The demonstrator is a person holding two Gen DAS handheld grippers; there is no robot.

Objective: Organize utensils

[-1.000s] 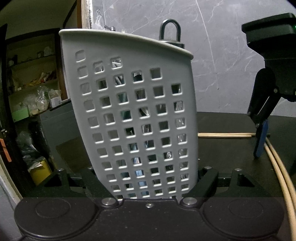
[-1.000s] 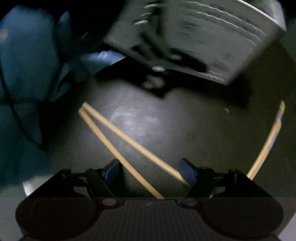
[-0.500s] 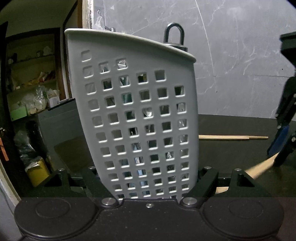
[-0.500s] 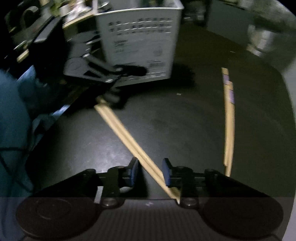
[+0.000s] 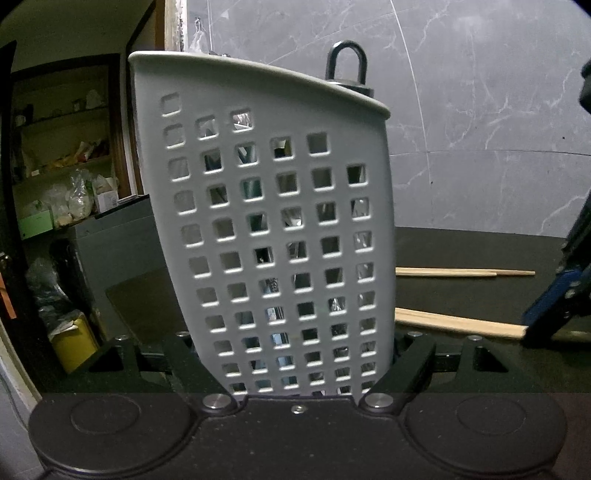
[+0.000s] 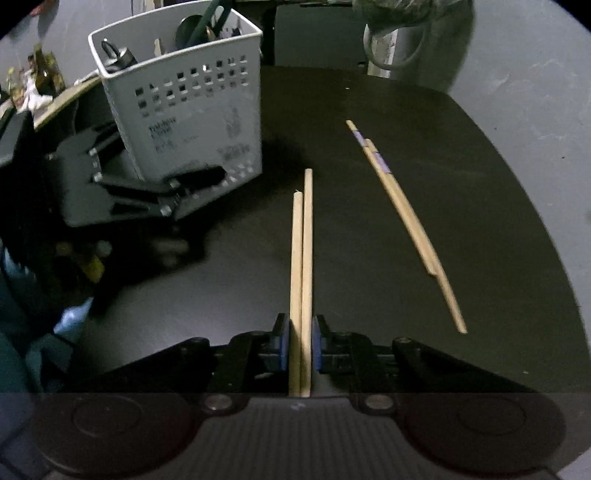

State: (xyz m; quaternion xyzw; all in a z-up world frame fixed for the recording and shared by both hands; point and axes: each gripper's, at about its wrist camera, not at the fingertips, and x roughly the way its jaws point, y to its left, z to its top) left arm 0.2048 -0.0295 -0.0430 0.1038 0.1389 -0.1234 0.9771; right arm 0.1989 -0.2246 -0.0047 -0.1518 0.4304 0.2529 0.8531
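White perforated caddy (image 6: pixel 192 122), crammed with utensils (image 6: pixel 199 26), sits clamped in the left gripper (image 5: pixel 295 373); the right gripper (image 6: pixel 300 343) is closing on a chopstick pair (image 6: pixel 302 258), another pair (image 6: pixel 402 218) lying near the black table (image 6: pixel 498 221) edge.

Dim, grainy fisheye views — bowed edges, dark vignetted corners, slight blur.

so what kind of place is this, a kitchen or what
Probably a home kitchen or dining corner. A grey perforated utensil caddy holding cutlery stands on a dark table, with loose chopsticks beside it, and open shelves crowded with bags and packages sit behind, against a grey marble-look wall.
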